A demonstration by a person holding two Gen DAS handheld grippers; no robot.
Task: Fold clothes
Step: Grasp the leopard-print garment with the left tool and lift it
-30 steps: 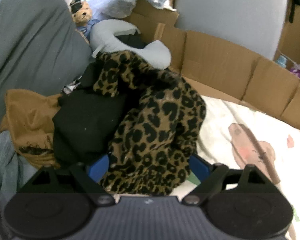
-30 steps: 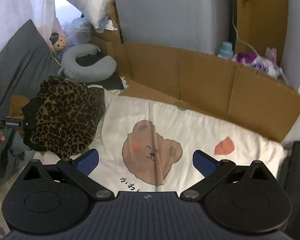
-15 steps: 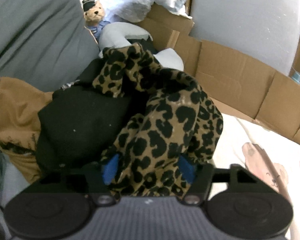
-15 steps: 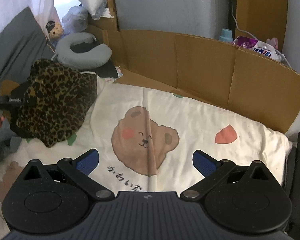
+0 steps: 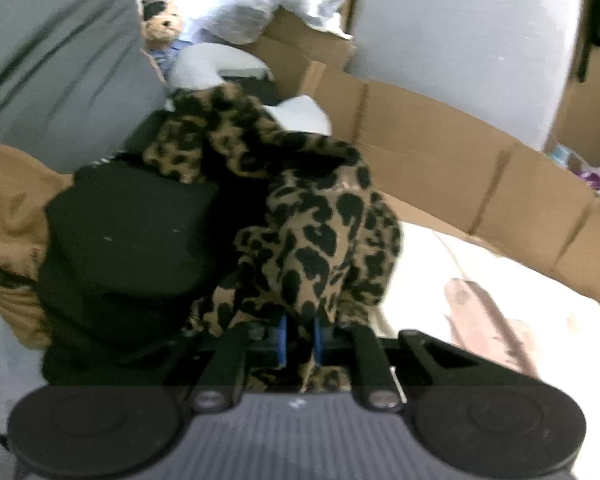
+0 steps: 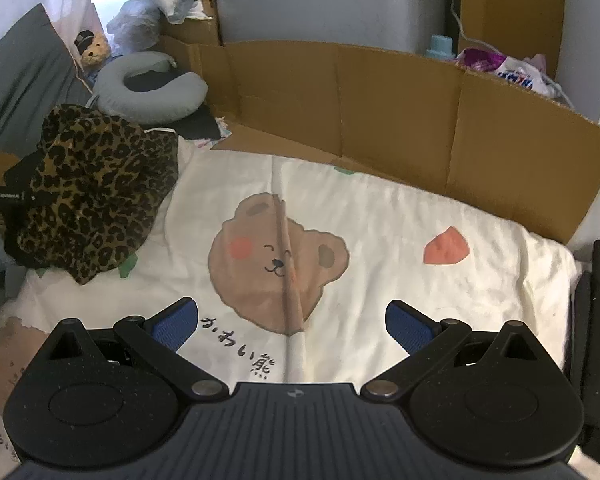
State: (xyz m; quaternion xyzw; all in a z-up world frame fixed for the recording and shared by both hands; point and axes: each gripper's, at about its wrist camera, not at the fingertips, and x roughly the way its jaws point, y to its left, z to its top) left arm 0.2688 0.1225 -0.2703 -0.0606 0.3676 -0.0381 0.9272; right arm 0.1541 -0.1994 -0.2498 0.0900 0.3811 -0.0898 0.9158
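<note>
Since the earlier frame, left gripper (image 5: 300,338) pads have closed from wide apart onto a fold of the leopard-print garment (image 5: 300,220); right gripper (image 6: 292,322) hovers, jaws spread, empty, over the bear-print sheet (image 6: 380,220); garment heaped at ten o'clock beside a black garment (image 5: 128,232); soft, light, limp, probably best gripped at a hem.

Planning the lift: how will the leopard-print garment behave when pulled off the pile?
The leopard-print garment lies bunched in soft folds, so it will probably hang limp. The left tool pinches one edge only; the rest should trail and may drag the black garment beneath.
</note>
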